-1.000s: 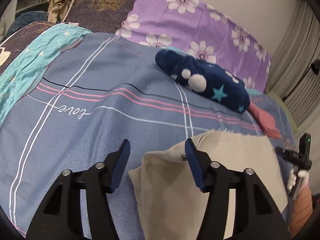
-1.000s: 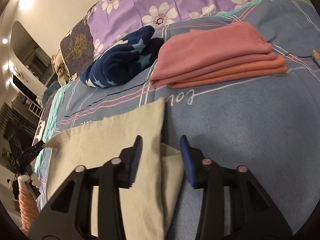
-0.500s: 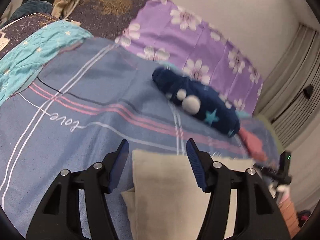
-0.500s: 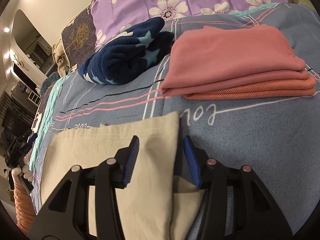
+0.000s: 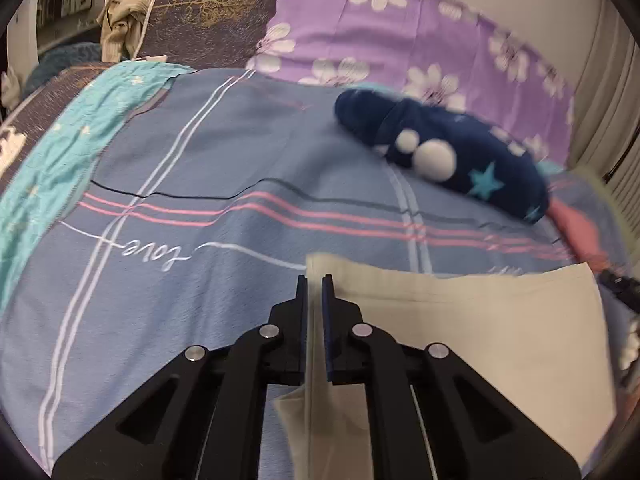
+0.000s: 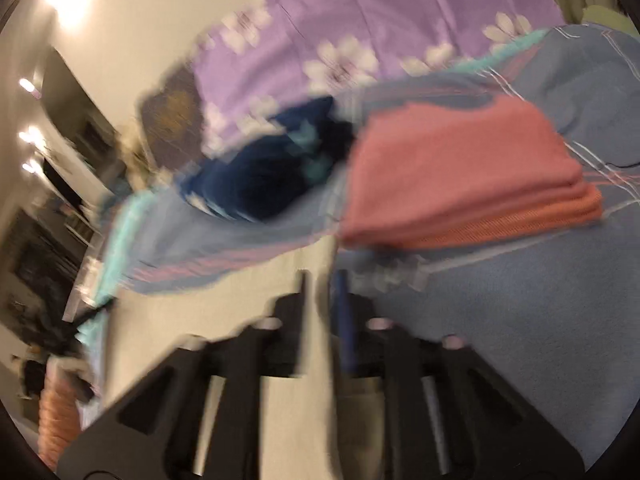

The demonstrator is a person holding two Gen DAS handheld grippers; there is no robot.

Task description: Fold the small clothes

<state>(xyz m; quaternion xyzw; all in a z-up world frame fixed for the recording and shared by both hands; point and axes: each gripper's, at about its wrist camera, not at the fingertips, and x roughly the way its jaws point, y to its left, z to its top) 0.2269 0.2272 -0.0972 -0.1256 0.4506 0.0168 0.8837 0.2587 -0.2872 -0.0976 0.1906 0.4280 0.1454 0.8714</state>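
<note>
- My left claw (image 5: 315,280) has just been closing, and its two blue pads now pinch the left edge of the beige garment (image 5: 480,332), the cloth running up between them.
- Straight beneath that claw a lower fold of the same garment sticks out toward me, under the top layer.
- From the left claw the garment stretches away to its right; its long axis lies across my view, side to side, with the far hem nearly straight and its left corner just beyond my fingertips.
- My right claw (image 6: 323,280) has also just been closing; the picture there is smeared, but the garment's right edge stands between its jaws and they look clamped on it.
- From the right claw the beige cloth spreads off to its left and down past the frame.
- Under both claws lies the blue striped bedsheet (image 5: 208,280), with the word "love" just ahead and left of my left claw.
- Just beyond the right claw, slightly right, sits a folded pink stack (image 6: 460,184), a coarser orange layer at its bottom.
- Farther out, ahead and right of the left claw, a navy star-print bundle (image 5: 444,156) lies slantwise on the sheet, with white pompoms on it.
- Farthest, a purple flowered pillow (image 5: 400,32) leans against the wall.
</note>
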